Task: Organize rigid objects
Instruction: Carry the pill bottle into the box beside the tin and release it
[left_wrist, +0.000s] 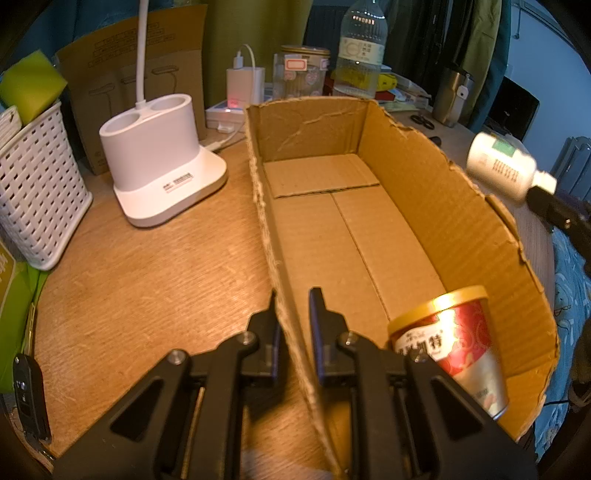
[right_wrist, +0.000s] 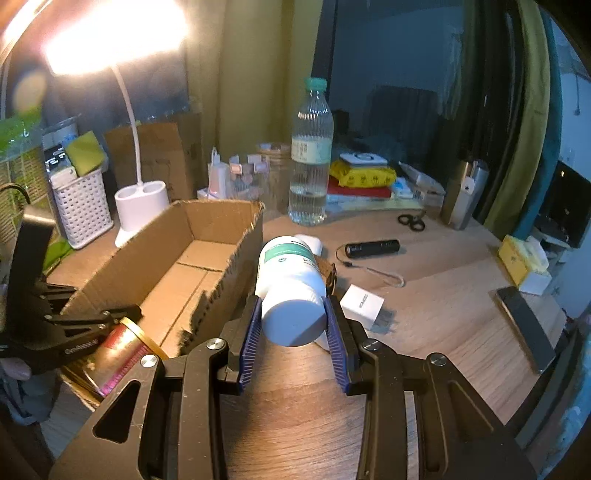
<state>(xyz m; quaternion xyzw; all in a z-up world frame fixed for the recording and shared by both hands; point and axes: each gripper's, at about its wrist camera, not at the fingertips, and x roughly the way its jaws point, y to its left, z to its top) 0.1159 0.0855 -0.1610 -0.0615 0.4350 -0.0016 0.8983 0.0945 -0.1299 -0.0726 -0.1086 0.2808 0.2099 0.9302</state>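
Above tabletop (right_wrist: 424, 295), right fingers (right_wrist: 293, 325) clamp white bottle (right_wrist: 291, 288) by its cap; left fingers (left_wrist: 293, 314) pinch box (left_wrist: 443, 206) wall.

1. The red cup (left_wrist: 452, 343) in the cardboard box (left_wrist: 424, 192) is partly hidden behind the left gripper (left_wrist: 293, 299).
2. The white bottle (left_wrist: 498, 166) is motion-blurred; its label cannot be read.
3. The black key fob (left_wrist: 27, 398) at the table's (left_wrist: 147, 277) near left edge is cropped.
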